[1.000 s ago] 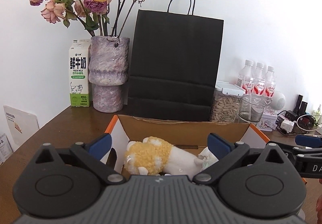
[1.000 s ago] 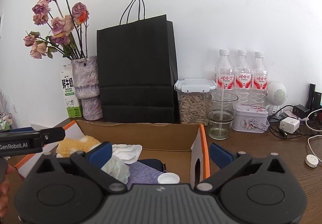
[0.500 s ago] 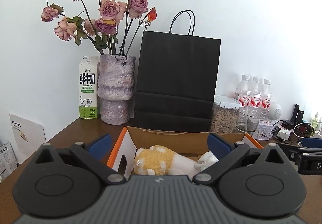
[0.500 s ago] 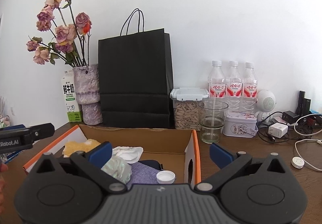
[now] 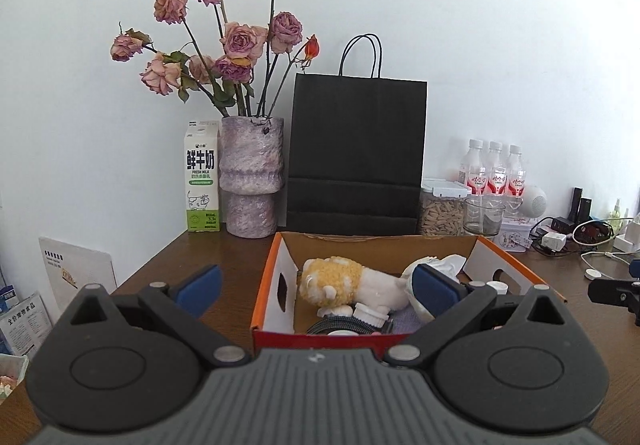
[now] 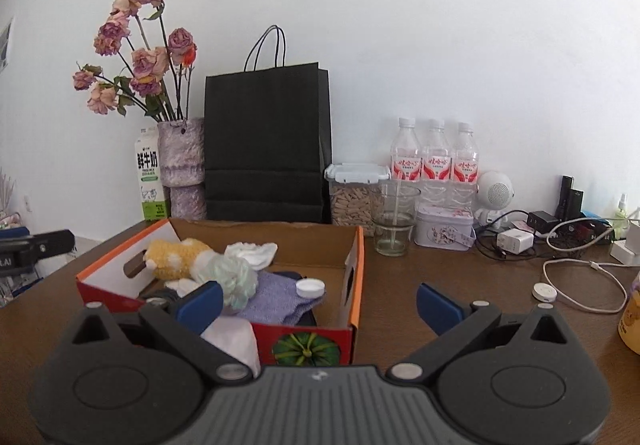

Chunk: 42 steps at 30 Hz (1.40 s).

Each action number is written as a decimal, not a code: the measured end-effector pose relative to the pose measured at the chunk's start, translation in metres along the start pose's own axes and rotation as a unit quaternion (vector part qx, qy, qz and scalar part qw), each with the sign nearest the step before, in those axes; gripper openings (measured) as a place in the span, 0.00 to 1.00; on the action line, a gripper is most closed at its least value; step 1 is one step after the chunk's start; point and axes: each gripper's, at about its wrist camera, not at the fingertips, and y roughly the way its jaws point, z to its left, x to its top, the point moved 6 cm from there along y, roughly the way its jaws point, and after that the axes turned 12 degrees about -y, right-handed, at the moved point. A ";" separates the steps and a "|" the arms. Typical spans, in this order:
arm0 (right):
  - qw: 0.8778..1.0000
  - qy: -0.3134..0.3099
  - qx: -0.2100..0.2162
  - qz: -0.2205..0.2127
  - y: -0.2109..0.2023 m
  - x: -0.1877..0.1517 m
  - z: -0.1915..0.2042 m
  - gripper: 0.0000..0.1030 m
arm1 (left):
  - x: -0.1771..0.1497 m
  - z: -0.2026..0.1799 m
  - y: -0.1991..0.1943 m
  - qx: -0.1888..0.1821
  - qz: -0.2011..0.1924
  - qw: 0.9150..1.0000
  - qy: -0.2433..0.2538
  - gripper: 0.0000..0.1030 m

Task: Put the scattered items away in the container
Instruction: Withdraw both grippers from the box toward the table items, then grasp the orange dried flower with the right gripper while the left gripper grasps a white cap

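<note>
Both grippers pulled back from cardboard box (image 5: 500, 257), jaws still spread, plush toy (image 5: 340, 281) inside

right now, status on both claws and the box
Left claw open, empty. Right claw open, empty. Cardboard box holds plush toy, cloths, white cap. Nothing blocking the box.

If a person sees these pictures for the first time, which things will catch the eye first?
Probably the tall black paper bag standing against the white wall, with the vase of faded pink roses to its left. In front of them, an open cardboard box with orange edges sits on the brown table, holding a yellow and white plush toy among other small items.
</note>
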 end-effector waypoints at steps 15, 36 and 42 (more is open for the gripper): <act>0.991 0.009 0.018 0.129 -0.019 -0.102 0.012 1.00 | -0.057 0.048 -0.026 0.037 0.083 0.996 -0.015 1.00; 0.986 -0.005 0.060 0.155 0.023 -0.092 0.048 0.84 | -0.074 0.052 -0.023 0.037 0.114 0.993 -0.025 1.00; 0.987 -0.028 0.074 0.142 0.022 -0.090 0.057 0.68 | -0.075 0.053 -0.022 0.039 0.115 0.992 -0.027 1.00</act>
